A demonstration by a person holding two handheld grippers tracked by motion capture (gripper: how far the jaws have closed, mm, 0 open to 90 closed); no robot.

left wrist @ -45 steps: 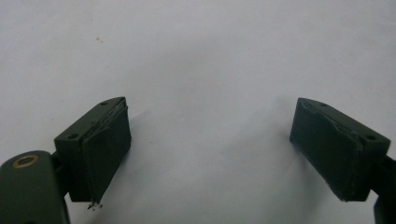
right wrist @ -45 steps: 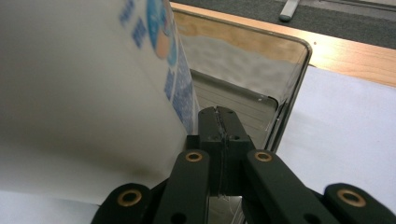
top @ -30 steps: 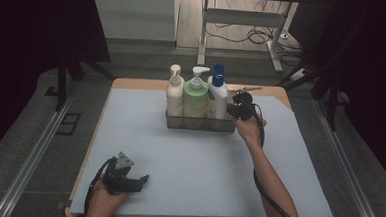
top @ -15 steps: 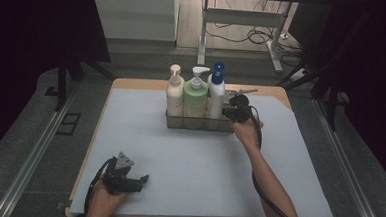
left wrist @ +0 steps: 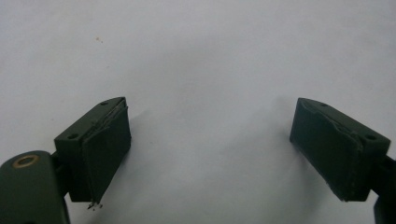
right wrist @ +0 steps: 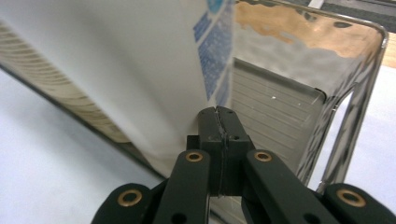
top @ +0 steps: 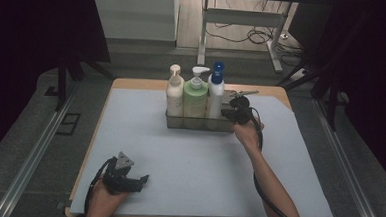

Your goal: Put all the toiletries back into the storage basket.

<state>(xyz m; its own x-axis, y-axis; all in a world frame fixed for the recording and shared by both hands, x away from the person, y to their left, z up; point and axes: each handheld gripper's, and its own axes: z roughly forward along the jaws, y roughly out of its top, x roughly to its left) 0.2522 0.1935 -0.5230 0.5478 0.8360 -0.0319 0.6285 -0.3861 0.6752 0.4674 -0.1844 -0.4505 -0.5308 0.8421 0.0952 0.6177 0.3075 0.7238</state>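
Nearest, the left gripper (top: 136,179) lay idle on the pale matte tabletop (top: 203,164), its jaws standing wide apart over the bare sheet with nothing between them. Farther out, the right gripper (top: 229,113) met the right end of the rack (top: 200,123), its jaws pinched together on that clear, glossy wall. The rack, a low see-through tray with a ribbed floor, stood at the far middle of the tabletop and held three upright pump bottles (top: 195,96), cream, green and white with a blue cap. The step looked like dragging the rack; next would call for a slow, level pull so the tall bottles would not tip.
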